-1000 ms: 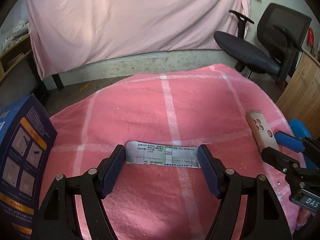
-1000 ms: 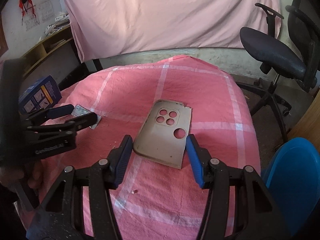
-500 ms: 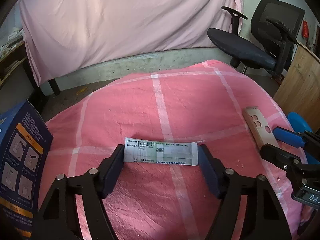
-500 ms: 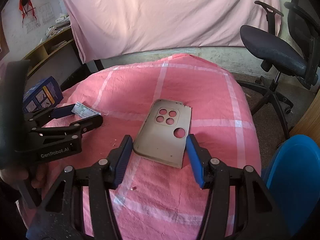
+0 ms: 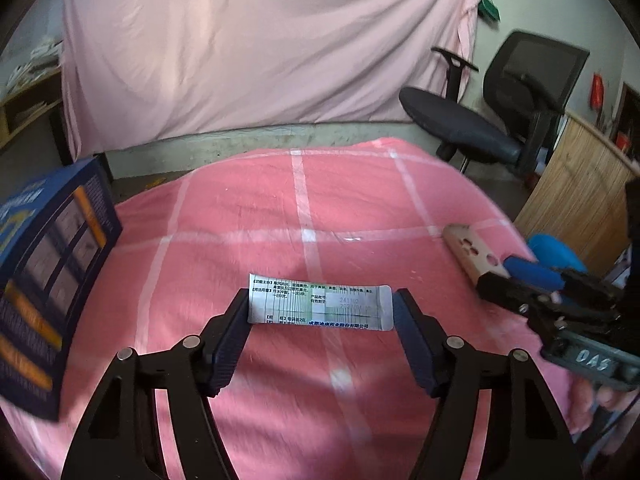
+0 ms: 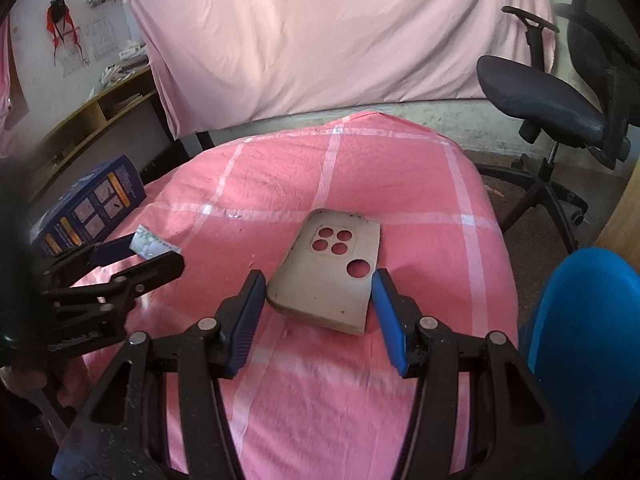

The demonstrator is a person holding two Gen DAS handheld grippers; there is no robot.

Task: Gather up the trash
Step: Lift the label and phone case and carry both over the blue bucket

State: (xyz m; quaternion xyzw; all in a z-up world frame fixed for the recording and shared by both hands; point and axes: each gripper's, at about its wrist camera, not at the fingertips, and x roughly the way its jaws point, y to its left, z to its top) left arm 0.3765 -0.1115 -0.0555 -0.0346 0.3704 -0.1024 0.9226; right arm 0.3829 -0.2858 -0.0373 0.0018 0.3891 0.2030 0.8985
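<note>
Two claws straddle two pieces of trash on a pink-covered bench.

A flat printed sachet (image 5: 320, 302), silver-green with small text, spans the left claw (image 5: 320, 320), whose jaws are closing on its two ends; whether the pads press cannot be told. A beige phone case (image 6: 328, 276) with round camera holes lies near the bench's right edge, between the right claw's (image 6: 318, 316) parted pads, its sides just beside them. The pink checked cloth (image 6: 400, 184) covers the bench; a blue box (image 6: 88, 208) sits at its left edge, an office chair (image 6: 552, 108) and blue bin (image 6: 580, 328) stand beyond its right edge.
</note>
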